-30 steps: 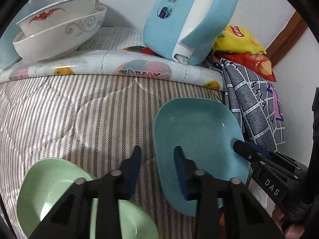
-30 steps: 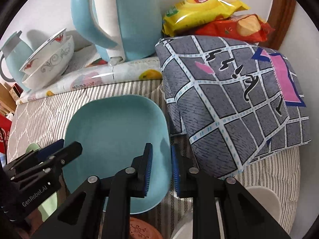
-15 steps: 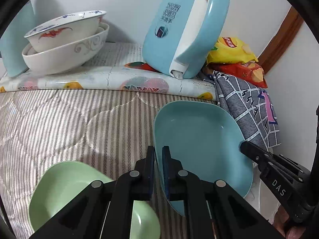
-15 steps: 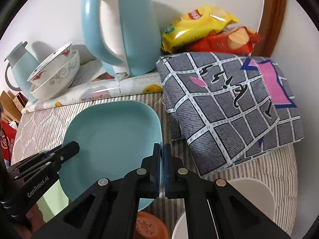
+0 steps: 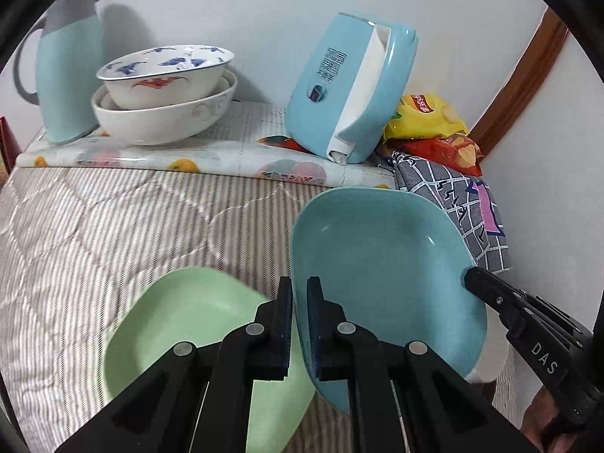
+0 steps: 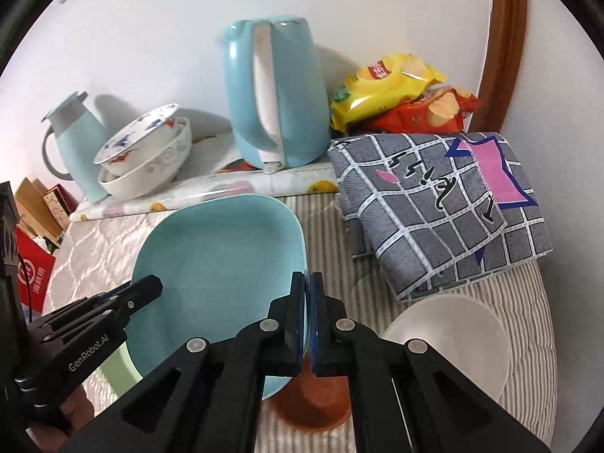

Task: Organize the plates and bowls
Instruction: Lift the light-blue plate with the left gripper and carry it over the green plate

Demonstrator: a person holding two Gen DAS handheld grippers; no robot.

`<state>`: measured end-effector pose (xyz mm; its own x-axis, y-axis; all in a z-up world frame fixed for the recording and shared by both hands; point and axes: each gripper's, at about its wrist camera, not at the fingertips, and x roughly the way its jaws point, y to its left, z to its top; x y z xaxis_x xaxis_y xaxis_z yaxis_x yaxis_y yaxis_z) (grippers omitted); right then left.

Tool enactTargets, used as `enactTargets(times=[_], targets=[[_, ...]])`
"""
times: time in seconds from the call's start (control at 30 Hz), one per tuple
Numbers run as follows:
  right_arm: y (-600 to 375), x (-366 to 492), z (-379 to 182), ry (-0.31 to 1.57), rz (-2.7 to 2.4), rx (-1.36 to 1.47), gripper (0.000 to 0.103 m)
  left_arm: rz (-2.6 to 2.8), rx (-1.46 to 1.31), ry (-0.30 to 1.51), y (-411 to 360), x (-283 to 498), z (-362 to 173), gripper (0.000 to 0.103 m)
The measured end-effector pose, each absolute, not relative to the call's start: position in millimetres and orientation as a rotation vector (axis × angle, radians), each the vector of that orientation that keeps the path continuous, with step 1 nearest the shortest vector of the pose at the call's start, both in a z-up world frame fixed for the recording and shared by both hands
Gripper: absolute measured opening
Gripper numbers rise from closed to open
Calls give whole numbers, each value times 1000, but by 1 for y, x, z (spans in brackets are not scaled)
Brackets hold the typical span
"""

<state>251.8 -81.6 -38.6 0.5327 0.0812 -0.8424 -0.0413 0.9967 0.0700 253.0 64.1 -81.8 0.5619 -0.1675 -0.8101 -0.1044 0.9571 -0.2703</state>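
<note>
A blue plate point(image 5: 385, 264) is seen gripped from both sides above a striped quilt point(image 5: 113, 226): the left tongs point(image 5: 299, 324) are clamped on its left rim, and the right tongs point(image 6: 306, 321) are clamped on its right rim, each pair pressed tight against the thin edge. The plate is held tilted and lifted, its left edge raised over a green plate point(image 5: 181, 321) that is partly covered by it in the left wrist view. In the right wrist view, a brown dish point(image 6: 313, 404) is shown beneath the blue plate's near corner, with a white bowl point(image 6: 449, 343) just beside it on the quilt. Farther back, two stacked bowls point(image 5: 162, 94) are set on a fruit-print cloth point(image 5: 211, 158), the patterned upper one nested in the plain white lower one. A pale blue jug point(image 5: 71, 68) is placed just left of them, and a blue kettle point(image 6: 275, 90) is stood to their right against the wall. A folded grey checked cloth point(image 6: 441, 204) is laid at the right, touching or nearly touching the blue plate's far corner, with a yellow snack bag point(image 6: 385, 83) and a red snack bag point(image 6: 426, 109) piled behind it.
</note>
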Motion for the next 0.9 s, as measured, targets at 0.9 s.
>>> enactTargets(times=[0.9], targets=[[-7,179,-30,988,135,72,2,20,-323,949,133,169,-70,8]])
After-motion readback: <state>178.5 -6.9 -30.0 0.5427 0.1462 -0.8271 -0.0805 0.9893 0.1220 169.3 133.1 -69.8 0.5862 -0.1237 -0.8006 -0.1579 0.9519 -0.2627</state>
